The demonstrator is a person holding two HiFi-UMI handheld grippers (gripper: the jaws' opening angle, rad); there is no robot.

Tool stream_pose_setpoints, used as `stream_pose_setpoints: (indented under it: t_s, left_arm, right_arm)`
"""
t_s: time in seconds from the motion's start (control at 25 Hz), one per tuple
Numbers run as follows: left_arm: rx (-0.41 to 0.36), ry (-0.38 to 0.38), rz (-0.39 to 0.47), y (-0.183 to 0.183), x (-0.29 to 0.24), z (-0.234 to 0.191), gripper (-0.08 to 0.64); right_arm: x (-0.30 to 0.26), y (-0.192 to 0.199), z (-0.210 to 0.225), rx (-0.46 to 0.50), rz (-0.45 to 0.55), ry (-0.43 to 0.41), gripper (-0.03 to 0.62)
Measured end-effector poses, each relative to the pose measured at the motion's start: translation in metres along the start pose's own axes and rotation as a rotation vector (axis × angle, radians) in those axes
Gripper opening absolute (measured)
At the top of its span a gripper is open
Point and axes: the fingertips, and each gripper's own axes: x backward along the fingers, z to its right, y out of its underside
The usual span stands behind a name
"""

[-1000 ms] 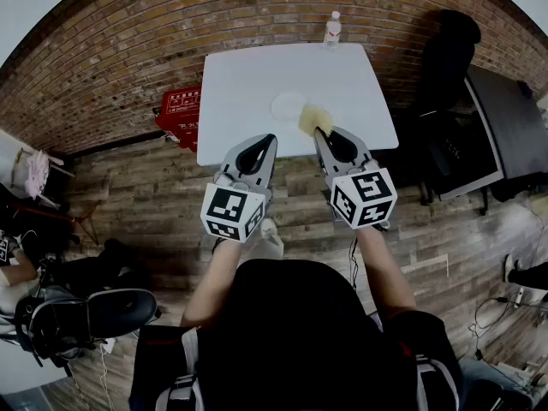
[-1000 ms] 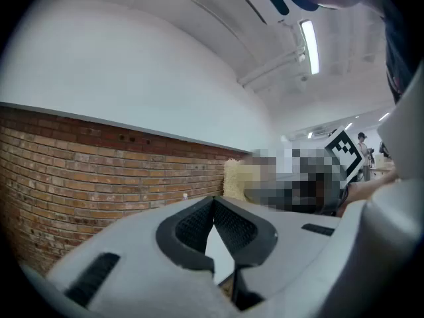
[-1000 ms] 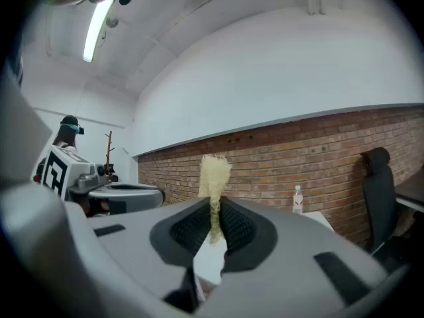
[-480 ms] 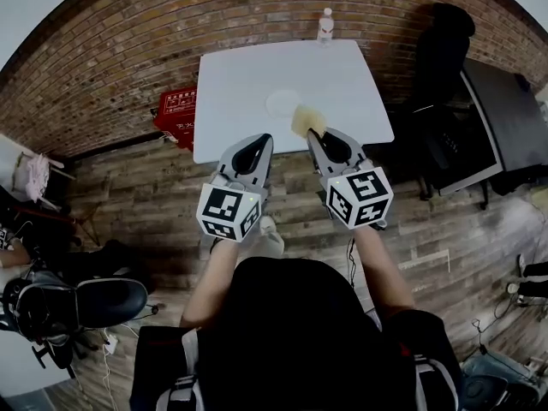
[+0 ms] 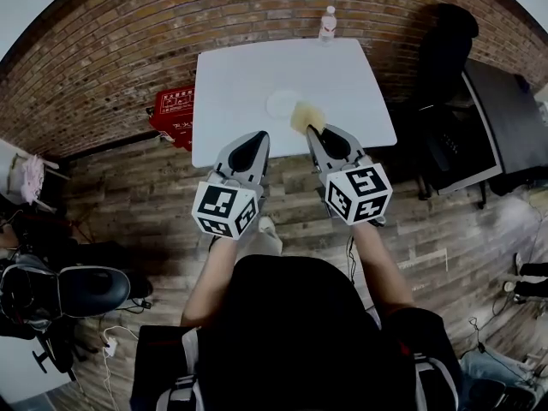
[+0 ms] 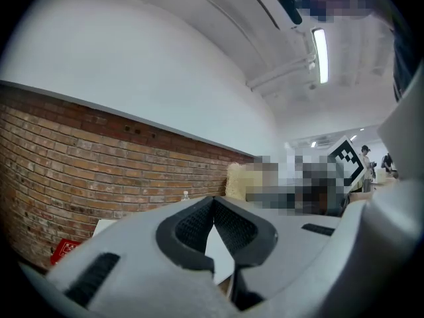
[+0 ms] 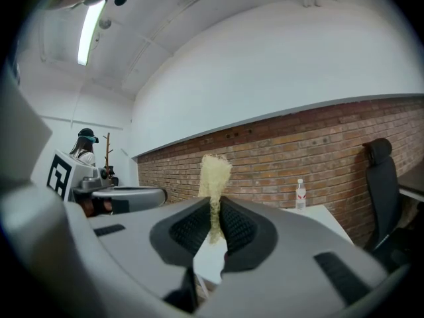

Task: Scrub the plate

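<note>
We stand short of the desk (image 5: 248,67), so we judge that scrubbing has not begun. Our right tool (image 5: 318,135) pinches a yellow sponge (image 5: 306,115) that sticks out past its jaws. Our left tool (image 5: 255,139) is pressed together on nothing. The white plate (image 5: 283,104) lies near the desk's middle, apart from both tools. Reaching the plate and rubbing the sponge over it are all left to do.
</note>
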Motion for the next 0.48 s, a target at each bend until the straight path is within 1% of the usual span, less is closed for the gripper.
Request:
stream_pose_setpoints:
  t_s: [0.16, 0.48]
  left_arm:
    - [0.005, 0.007, -0.007, 0.004, -0.018, -0.022, 0.02]
    - [0.02, 0.029, -0.025, 0.003, -0.063, -0.08, 0.02]
  right_arm:
    - [-0.026, 0.001, 0.011, -0.002, -0.012, 0.008, 0.041]
    - [-0.092, -0.005, 0.037, -0.018, -0.036, 0.038, 0.041]
